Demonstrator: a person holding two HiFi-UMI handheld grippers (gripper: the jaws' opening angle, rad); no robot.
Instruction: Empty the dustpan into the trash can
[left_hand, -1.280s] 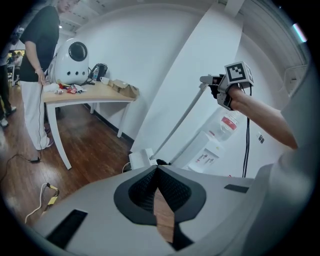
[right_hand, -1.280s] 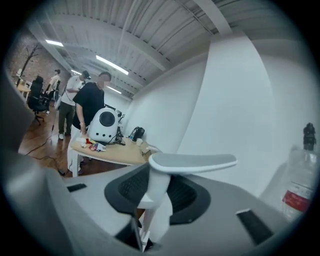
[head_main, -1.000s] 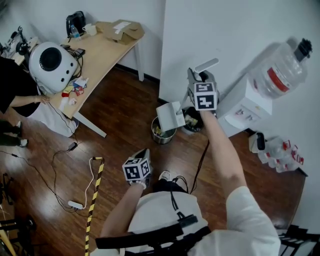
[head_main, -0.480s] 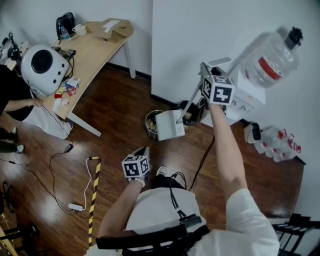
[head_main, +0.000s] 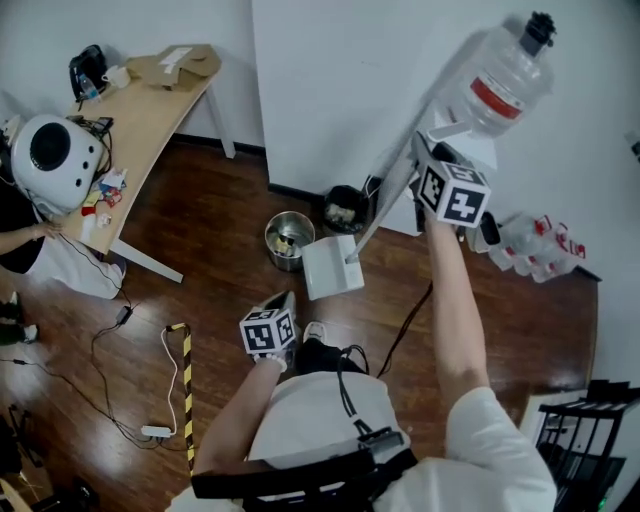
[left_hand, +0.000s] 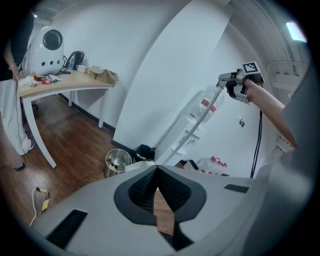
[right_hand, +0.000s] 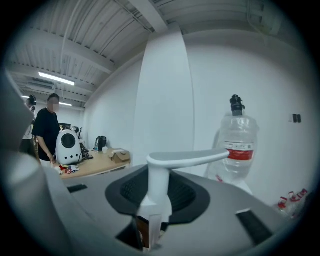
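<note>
Over wooden floor (head_main: 220, 205), dustpan (head_main: 332, 266) pan-down, handle (head_main: 385, 207) uppermost.

Water jug (head_main: 500, 80) is being held atop white stand (head_main: 483, 150); domed white case (head_main: 50, 150), poss. pet carrier, is being borne by desk (head_main: 150, 115).

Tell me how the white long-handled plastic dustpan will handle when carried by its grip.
The white long-handled plastic dustpan will probably swing: the right gripper clamps only the top of its handle, with the pan far below. It looks light, apparently being thin plastic. The smooth handle may twist in the jaws, so move slowly.
</note>
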